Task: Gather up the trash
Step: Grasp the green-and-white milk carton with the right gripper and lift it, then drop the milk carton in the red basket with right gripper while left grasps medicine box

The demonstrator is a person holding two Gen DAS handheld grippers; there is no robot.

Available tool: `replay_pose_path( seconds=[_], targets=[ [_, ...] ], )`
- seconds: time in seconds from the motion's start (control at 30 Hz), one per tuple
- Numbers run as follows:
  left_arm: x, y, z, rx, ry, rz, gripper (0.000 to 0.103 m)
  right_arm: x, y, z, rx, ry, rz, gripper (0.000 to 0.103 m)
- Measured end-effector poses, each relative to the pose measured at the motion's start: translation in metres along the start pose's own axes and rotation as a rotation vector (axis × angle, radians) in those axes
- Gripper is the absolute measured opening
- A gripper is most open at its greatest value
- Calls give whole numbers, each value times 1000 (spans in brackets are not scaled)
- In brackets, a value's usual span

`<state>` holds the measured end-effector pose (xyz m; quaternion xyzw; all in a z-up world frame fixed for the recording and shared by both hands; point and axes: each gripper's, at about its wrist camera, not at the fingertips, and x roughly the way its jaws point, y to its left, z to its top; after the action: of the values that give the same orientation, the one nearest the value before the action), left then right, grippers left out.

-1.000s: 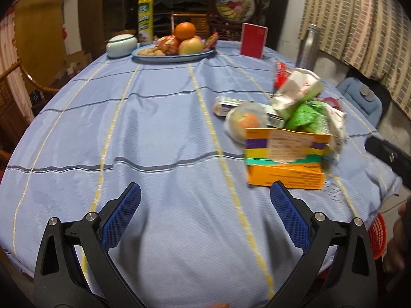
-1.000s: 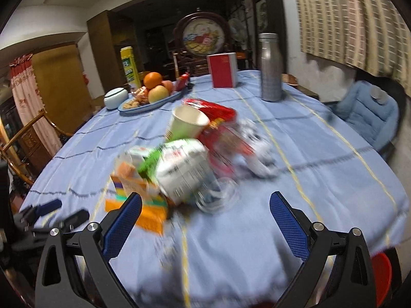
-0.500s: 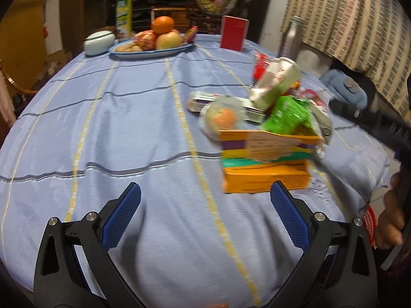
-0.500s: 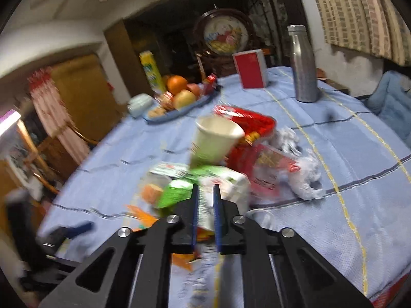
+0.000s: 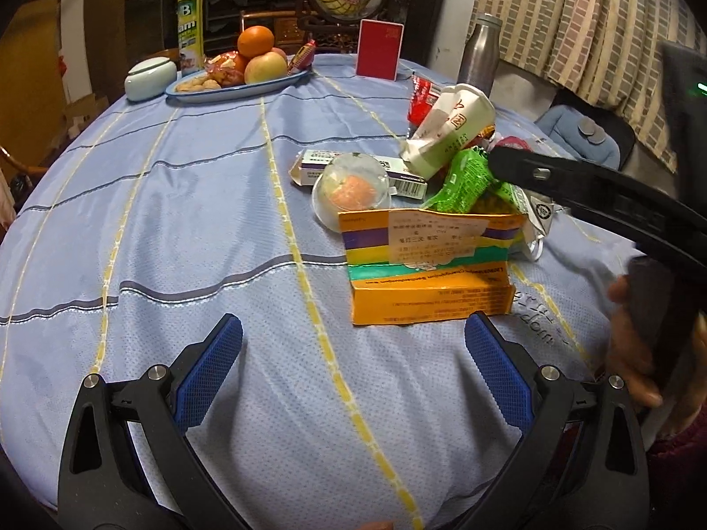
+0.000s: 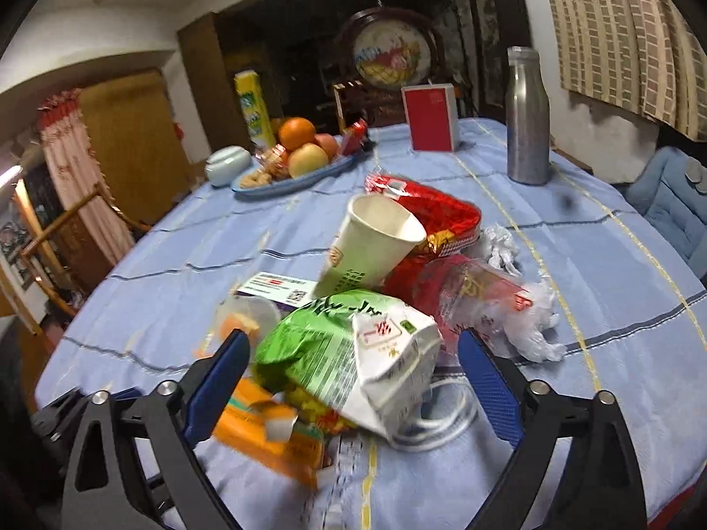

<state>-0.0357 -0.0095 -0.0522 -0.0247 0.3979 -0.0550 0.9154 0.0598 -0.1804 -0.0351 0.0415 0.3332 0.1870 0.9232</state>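
A heap of trash lies on the blue tablecloth [image 5: 176, 221]: an orange and striped carton [image 5: 428, 274], a green and white bag [image 6: 344, 349], a paper cup [image 6: 371, 247], a clear plastic lid with orange inside [image 5: 351, 190], a purple-white box [image 6: 274, 287], red wrappers [image 6: 437, 216] and crumpled clear plastic [image 6: 526, 318]. My left gripper [image 5: 353, 353] is open and empty, just in front of the carton. My right gripper [image 6: 353, 371] is open with its jaws on either side of the green and white bag; its arm shows in the left wrist view [image 5: 596, 194].
At the far side stand a fruit plate [image 5: 238, 84], a pale lidded bowl [image 5: 148, 77], a yellow can [image 5: 191, 26], a red box [image 6: 431, 117] and a steel bottle [image 6: 528, 119]. A blue cushioned chair [image 6: 676, 203] is at the right, a wooden chair [image 6: 66, 238] at the left.
My right gripper was open, shut half a second ago, and is open again, now low and close around the green and white bag. My left gripper has come nearer to the carton.
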Motion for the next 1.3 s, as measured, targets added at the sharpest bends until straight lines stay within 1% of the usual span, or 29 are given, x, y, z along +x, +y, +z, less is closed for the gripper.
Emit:
replay_pose_path(
  seconds=[0.03, 0.1, 0.17, 0.3, 0.37, 0.4, 0.5, 0.53, 0.6, 0.67, 0.73, 0.9, 1.07, 1.17, 1.23, 1.3],
  targets=[
    [0, 1, -1, 0, 0, -1, 97, 7, 2, 2, 4, 26, 15, 97],
    [1, 1, -2, 0, 3, -4, 97, 18, 4, 1, 4, 75, 4, 97],
    [3, 2, -3, -3, 12, -11, 97, 18, 4, -1, 8, 66, 11, 97],
    [6, 0, -5, 1, 22, -10, 97, 4, -1, 0, 9, 7, 19, 95],
    [6, 1, -5, 0, 23, -10, 97, -12, -8, 3, 40, -46, 57, 95],
    [6, 1, -4, -2, 24, -12, 97, -25, -12, 5, 52, -83, 90, 95],
    [7, -1, -2, -6, 32, -28, 97, -52, -26, 12, 81, -173, 141, 95],
    [8, -2, -1, -5, 36, -38, 97, -56, -31, 14, 93, -190, 156, 95],
    [10, -8, 2, 3, 43, -53, 97, -60, -44, 18, 136, -193, 178, 95],
    [10, -14, 4, 14, 44, -59, 97, -66, -64, 16, 208, -208, 183, 95],
    [12, -21, 6, 32, 43, -66, 97, -76, -78, 12, 234, -234, 170, 95],
    [26, -39, 18, 62, 65, -94, 97, -107, -104, -1, 250, -291, 75, 95],
    [47, -51, 34, 36, 101, -100, 97, -116, -121, -17, 257, -288, 50, 95],
    [59, -54, 36, 8, 145, -70, 97, -118, -125, -24, 250, -283, 35, 96],
    [57, -52, 34, 21, 139, -57, 97, -117, -127, -28, 250, -276, 37, 96],
    [52, -45, 31, 31, 130, -21, 97, -117, -129, -30, 252, -266, 45, 96]
  ],
)
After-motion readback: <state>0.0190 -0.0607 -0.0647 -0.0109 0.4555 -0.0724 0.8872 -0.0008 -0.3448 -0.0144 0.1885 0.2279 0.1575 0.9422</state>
